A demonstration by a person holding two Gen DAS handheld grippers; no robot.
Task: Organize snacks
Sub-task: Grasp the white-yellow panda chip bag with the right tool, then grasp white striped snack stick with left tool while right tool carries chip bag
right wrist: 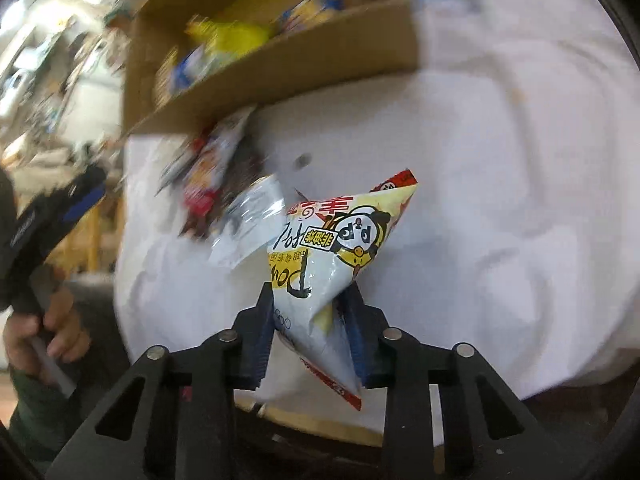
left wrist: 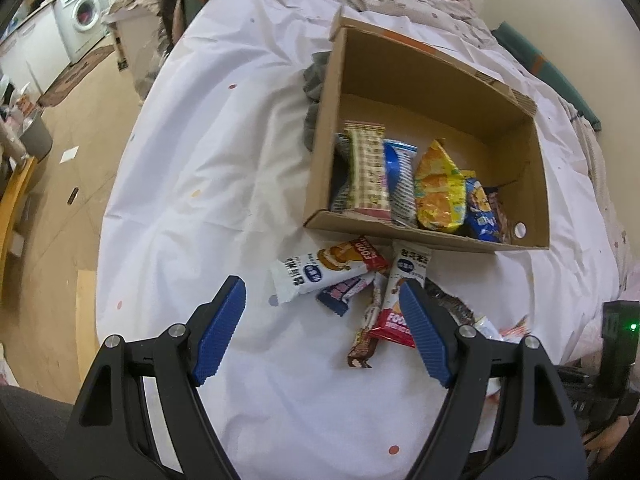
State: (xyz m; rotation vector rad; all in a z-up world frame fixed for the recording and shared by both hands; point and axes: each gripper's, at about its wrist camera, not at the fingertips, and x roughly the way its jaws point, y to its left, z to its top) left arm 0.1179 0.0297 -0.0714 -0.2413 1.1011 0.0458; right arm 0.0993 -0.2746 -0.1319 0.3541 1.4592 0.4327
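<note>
Between the blue pads of the right gripper (right wrist: 310, 312) a white-and-yellow snack bag (right wrist: 340, 252) was pinched at its lower end, creased by the squeeze and lifted clear of the white sheet (right wrist: 500, 200), its printed face tipped toward the camera. Beyond it, at the far left of that view, stood the cardboard box (right wrist: 280, 60), badly blurred, with a few loose packets (right wrist: 212, 164) lying just in front of its near wall. Seen from the left wrist, the left gripper (left wrist: 322, 292) hung with its jaws spread and nothing between them, poised over the same loose heap: a white bar (left wrist: 320, 270), a red-ended packet (left wrist: 396, 304) and a brown stick (left wrist: 366, 332), all near the box's front wall. Inside the box (left wrist: 436, 236) several packets already stood in a row against that wall. The step in hand looked like carrying the pinched bag to the box. Next would come bringing it over the open top, lowering it into the free space at the far side, and letting go only once it sat below the rim, since the soft bag could slip or snag on the wall.
</note>
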